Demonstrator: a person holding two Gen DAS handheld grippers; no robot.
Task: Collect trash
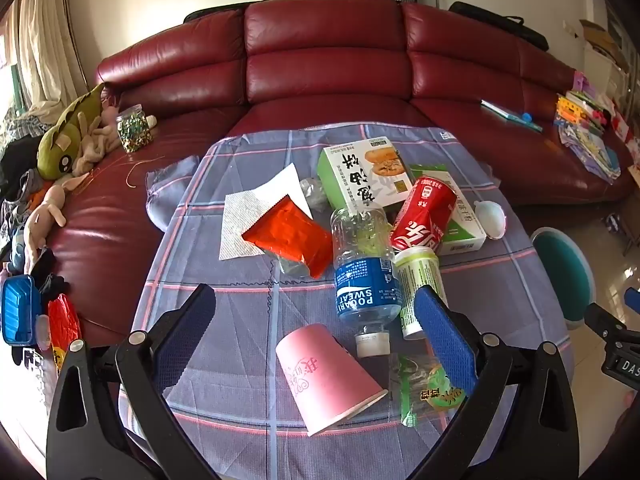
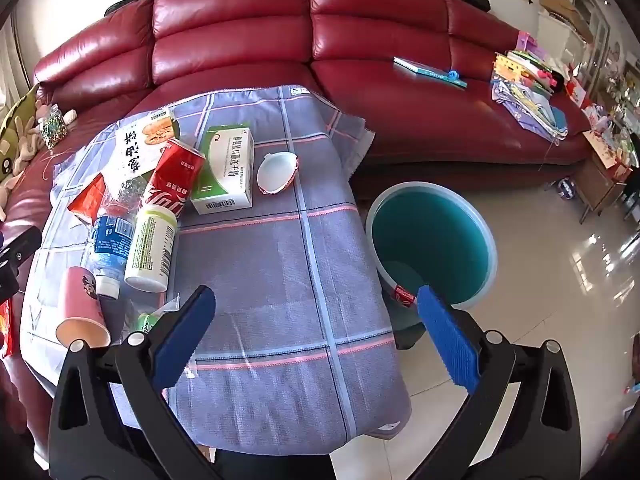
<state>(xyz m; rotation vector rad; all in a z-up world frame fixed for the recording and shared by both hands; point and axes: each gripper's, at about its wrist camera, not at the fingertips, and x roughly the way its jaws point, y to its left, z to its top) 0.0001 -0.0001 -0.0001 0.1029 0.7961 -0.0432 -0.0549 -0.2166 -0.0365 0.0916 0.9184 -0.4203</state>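
I am reading "POCARI SWEAT" upside down on the blue label of the clear plastic bottle point(image 1: 366, 276), and I am making out the white Coca-Cola script in Chinese on the red can point(image 1: 424, 216). At the right edge, the letters "DAS" are showing on the other gripper's black body point(image 1: 624, 366); Chinese print on the boxes and pink paper cup point(image 1: 326, 380) is staying unreadable to me.

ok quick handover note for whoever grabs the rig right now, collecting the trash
Left claw: open, empty, above the pink cup.
Right claw: open, empty, above bare cloth.
Trash lies on the table: Pocari bottle, cola can, white tube, red packet, two boxes, napkin, wrappers.
Teal bin stands on the floor beside the table; it looks empty.
Done: nothing visible. Left: everything.
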